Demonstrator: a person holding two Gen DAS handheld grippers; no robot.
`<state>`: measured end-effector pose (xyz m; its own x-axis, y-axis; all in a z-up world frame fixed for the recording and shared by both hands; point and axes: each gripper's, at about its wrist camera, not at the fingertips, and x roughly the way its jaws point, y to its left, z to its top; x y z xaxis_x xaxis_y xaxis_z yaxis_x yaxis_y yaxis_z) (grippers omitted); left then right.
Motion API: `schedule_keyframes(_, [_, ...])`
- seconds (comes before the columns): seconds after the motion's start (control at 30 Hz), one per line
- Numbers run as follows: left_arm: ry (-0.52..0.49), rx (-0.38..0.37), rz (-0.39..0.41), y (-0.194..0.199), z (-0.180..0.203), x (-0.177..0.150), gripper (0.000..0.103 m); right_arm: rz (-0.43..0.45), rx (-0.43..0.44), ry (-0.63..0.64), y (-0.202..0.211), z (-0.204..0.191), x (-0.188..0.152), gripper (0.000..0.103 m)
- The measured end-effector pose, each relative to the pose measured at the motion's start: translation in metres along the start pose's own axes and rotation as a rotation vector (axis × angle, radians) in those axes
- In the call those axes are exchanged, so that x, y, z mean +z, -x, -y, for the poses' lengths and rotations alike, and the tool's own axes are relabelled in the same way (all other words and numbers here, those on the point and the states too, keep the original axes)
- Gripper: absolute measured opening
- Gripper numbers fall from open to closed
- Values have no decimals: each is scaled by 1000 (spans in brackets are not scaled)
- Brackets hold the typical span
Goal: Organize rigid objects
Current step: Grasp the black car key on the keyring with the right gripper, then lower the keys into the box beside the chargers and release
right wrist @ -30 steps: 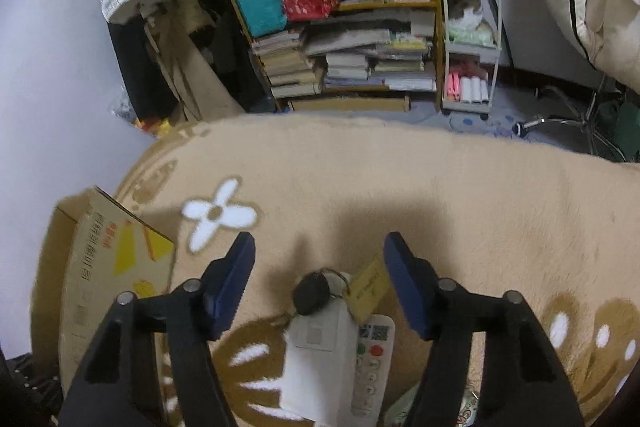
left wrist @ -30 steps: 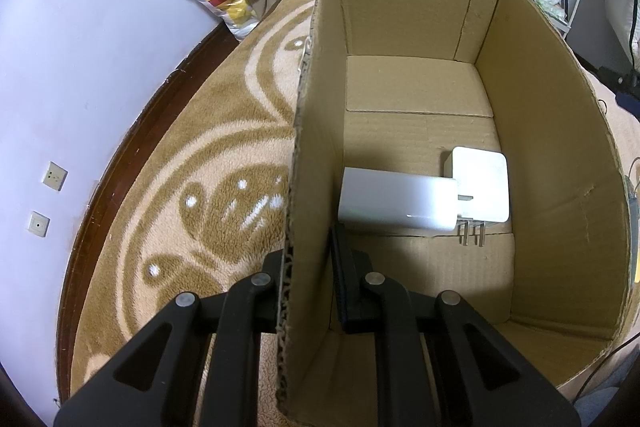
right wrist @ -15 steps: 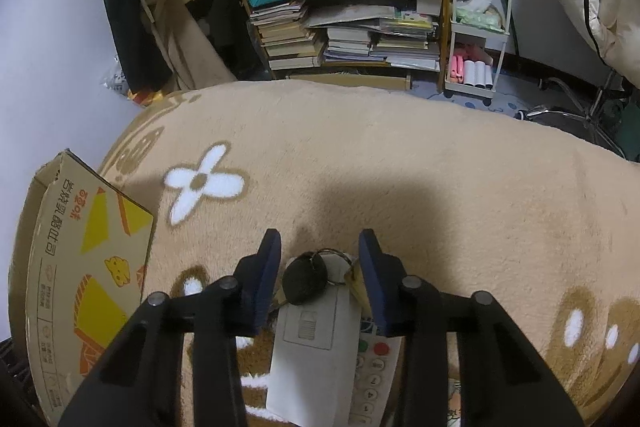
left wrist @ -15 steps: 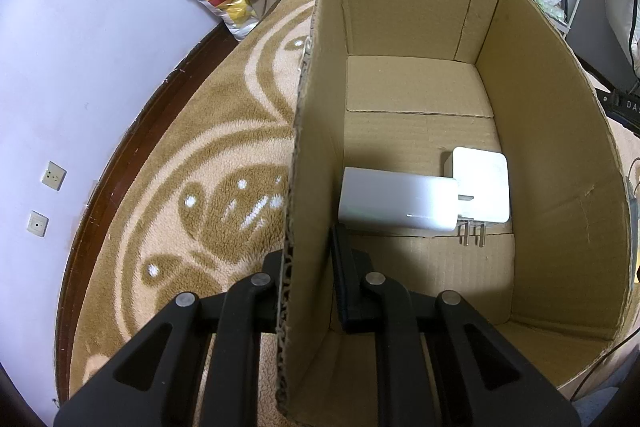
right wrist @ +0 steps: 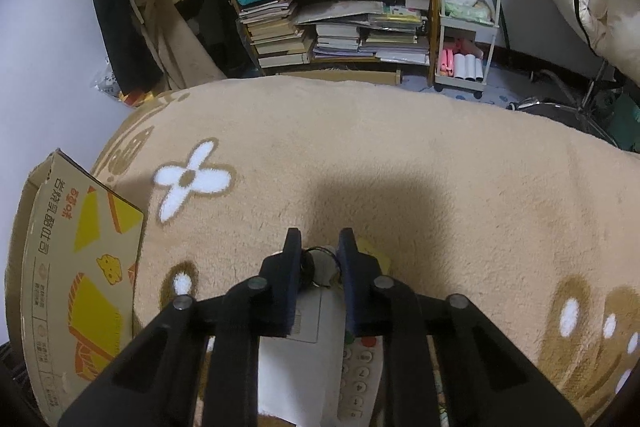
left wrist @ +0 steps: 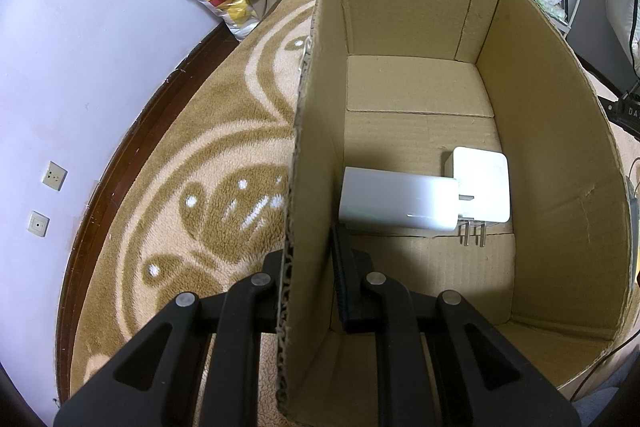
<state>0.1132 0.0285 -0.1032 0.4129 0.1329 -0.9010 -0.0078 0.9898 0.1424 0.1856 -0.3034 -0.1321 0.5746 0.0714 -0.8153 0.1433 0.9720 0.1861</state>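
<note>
My left gripper (left wrist: 310, 267) is shut on the near left wall of an open cardboard box (left wrist: 316, 147), one finger outside and one inside. Two white chargers lie on the box floor: a long one (left wrist: 398, 203) and a square one (left wrist: 482, 183) partly under it. My right gripper (right wrist: 319, 259) has closed around a black key fob with a ring (right wrist: 308, 265) and presses on a white remote (right wrist: 304, 347) lying on the rug. A yellow tag (right wrist: 370, 251) shows beside the right finger. The box also shows at the left of the right wrist view (right wrist: 76, 275).
A beige patterned rug (right wrist: 400, 167) covers the floor. A cluttered bookshelf (right wrist: 340, 19) and a white trolley (right wrist: 468, 19) stand at the far side. A second remote with buttons (right wrist: 360, 371) lies under my right gripper. A wall with sockets (left wrist: 54, 175) is to the left.
My right gripper has closed from wide open onto the key fob and moved slightly forward over the remote. My left gripper and the box have not moved.
</note>
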Motion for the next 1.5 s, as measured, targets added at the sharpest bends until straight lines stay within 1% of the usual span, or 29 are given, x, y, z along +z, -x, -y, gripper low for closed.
schedule_keyframes(0.23, [0, 0, 0, 0, 0, 0, 14, 29, -19, 9, 8, -1, 1, 19])
schedule_keyframes(0.3, [0, 0, 0, 0, 0, 0, 14, 42, -12, 6, 14, -1, 2, 14])
schedule_keyframes(0.33, [-1, 1, 0, 0, 0, 0, 14, 47, -8, 7, 17, -2, 2, 7])
schedule_keyframes(0.37, [-1, 1, 0, 0, 0, 0, 14, 54, -6, 8, 20, -2, 2, 4])
schedule_keyframes(0.43, [-1, 1, 0, 0, 0, 0, 14, 71, 0, 20, 25, -5, 2, 3])
schedule_keyframes(0.53, [-1, 0, 0, 0, 0, 0, 14, 73, 11, 30, 27, -10, 2, 3])
schedule_keyframes(0.6, [0, 0, 0, 0, 0, 0, 14, 80, -13, 45, 28, -13, 0, 3])
schedule_keyframes(0.73, [0, 1, 0, 0, 0, 0, 14, 97, -12, 35, 35, -16, -1, 3])
schedule_keyframes(0.97, [0, 1, 1, 1, 0, 0, 14, 181, 25, 32, 68, -24, 4, 3])
schedule_keyframes(1.2, [0, 2, 1, 0, 0, 1, 14, 250, 86, 31, 100, -35, 9, 3])
schedule_keyframes(1.5, [0, 2, 1, 0, 0, 0, 14, 318, 188, 113, 139, -81, 7, 3])
